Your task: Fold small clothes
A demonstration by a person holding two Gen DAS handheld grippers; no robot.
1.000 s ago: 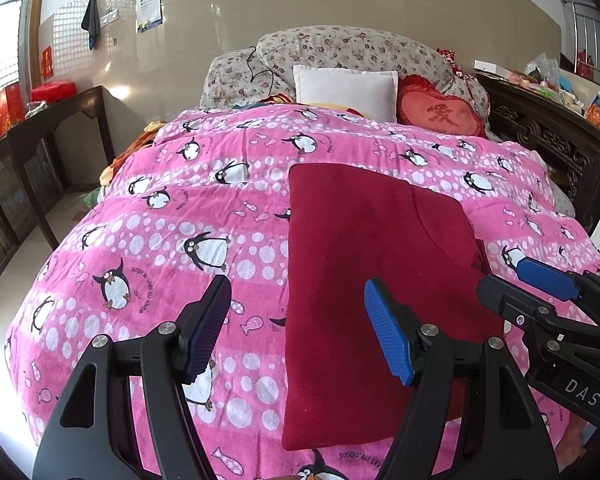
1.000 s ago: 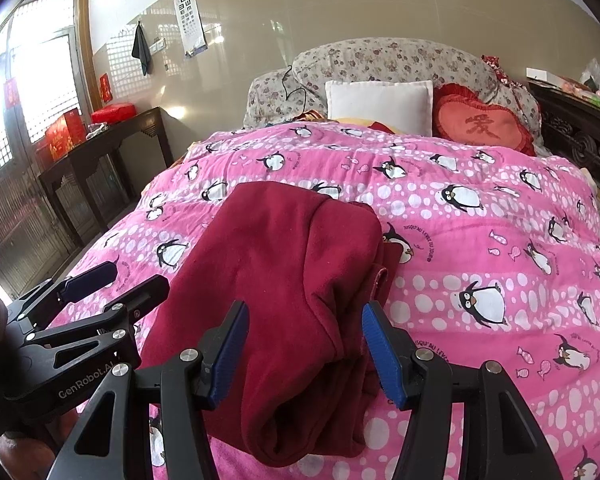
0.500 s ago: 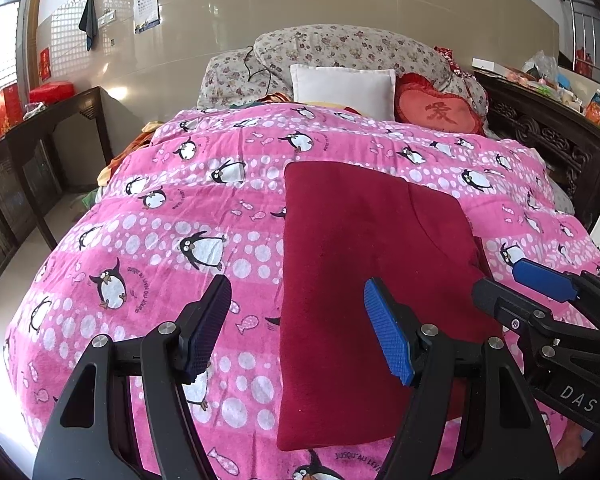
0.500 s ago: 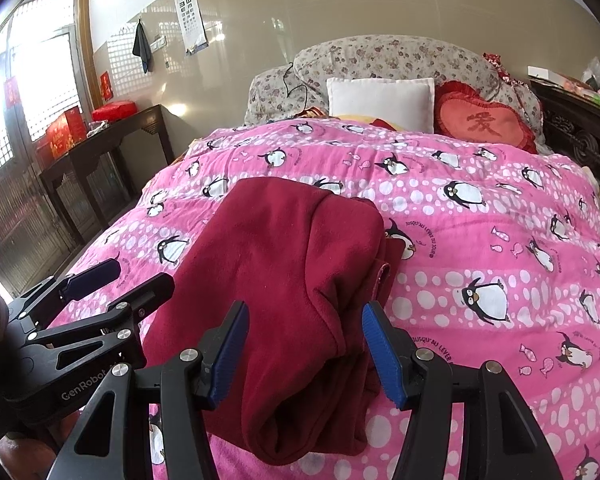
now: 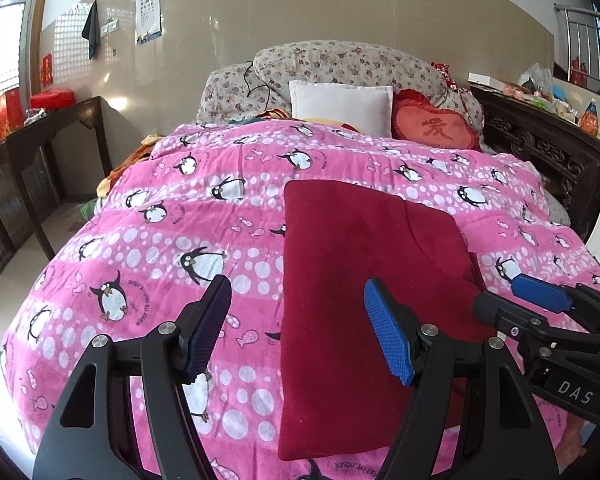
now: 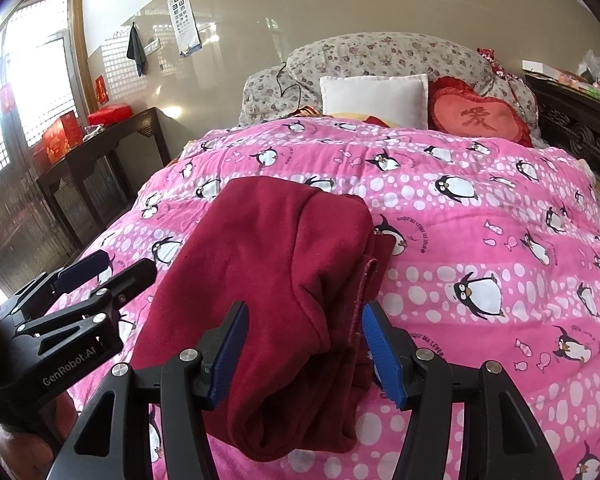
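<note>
although little has shifted over the last second, the left wrist view now shows more quilt beyond the near hem of the dark red garment point(image 5: 364, 304), so the left hand-held gripper point(image 5: 300, 330) seems to have drawn back or lifted a touch. the right wrist view looks almost the same as before. my reading is that one fold is finished and both tools are pausing before the next.

the garment lies on the pink penguin quilt point(image 5: 172, 240) on the bed, folded into a long strip running from 6 o'clock toward 12 o'clock. in the right wrist view its layered open edge faces 3 o'clock, with a loose hem standing up there.

the left hand-held gripper hangs with fingers spread wide and nothing between them, straddling the strip's 9 o'clock edge. the right hand-held gripper point(image 6: 304, 350) is likewise spread and empty, above the near end of the garment point(image 6: 268, 264); whether it touches the cloth i cannot tell.

no basket, box or drawer for folded clothes shows; red boxes point(image 6: 62, 136) sit on a dark counter point(image 6: 100, 148) at 9 o'clock, contents hidden.
</note>
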